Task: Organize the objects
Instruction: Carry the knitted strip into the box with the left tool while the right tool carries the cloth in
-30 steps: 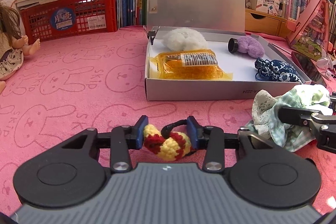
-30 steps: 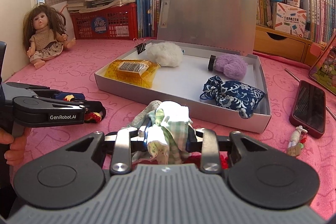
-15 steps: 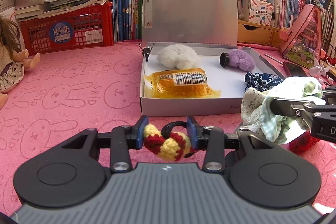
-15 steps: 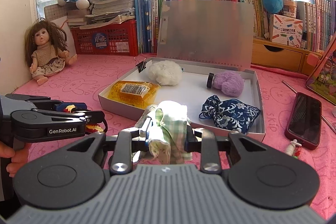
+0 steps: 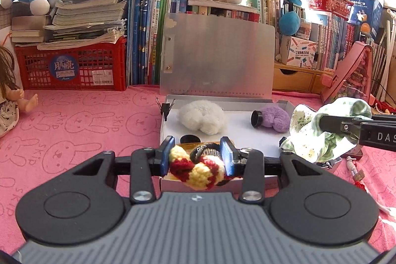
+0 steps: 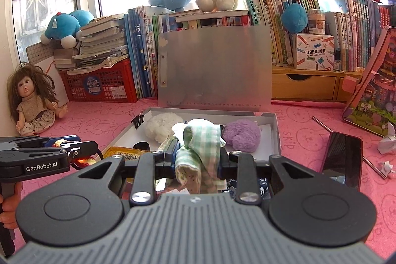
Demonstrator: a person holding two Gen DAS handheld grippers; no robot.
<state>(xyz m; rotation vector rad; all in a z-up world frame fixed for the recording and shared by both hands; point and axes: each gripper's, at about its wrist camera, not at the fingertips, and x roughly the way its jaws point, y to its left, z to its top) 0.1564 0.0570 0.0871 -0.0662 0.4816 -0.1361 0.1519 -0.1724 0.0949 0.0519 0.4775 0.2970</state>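
Pink bunny-print cloth (image 5: 81,122) covers the whole tabletop, with a wall of books and plush toys stacked along the window at the back. Far left there's a doll (image 6: 29,100) sitting against the wall, next to a red crate (image 5: 71,66) loaded with books.

Moving in, the left tongs (image 5: 196,156) are clamped on a yellow-and-red crocheted hair tie (image 5: 195,171), blue pads pressing it from both sides, with its black elastic loop poking up between them. They're hanging right over the near edge of the shallow white box (image 5: 247,137), whose silver lid (image 5: 217,56) stands upright behind it.

Inside the box: a binder clip (image 5: 166,107) on the back left corner, a fluffy white scrunchie (image 5: 203,119), a yellow packet (image 6: 126,153) with a barcode at the front, mostly hidden, then a purple fuzzy scrunchie (image 5: 274,119) toward the right.

The right tongs (image 6: 196,156) are closed on a bunched green-checked cloth (image 6: 200,142) that's draped over the fingers, held above the front right part of the box. A bit of a dark blue floral pouch (image 6: 262,183) peeks out under them.

Further right, a black phone (image 6: 342,160) lies on the cloth beside the box, and a pink-edged picture case (image 6: 373,100) leans at the far edge.
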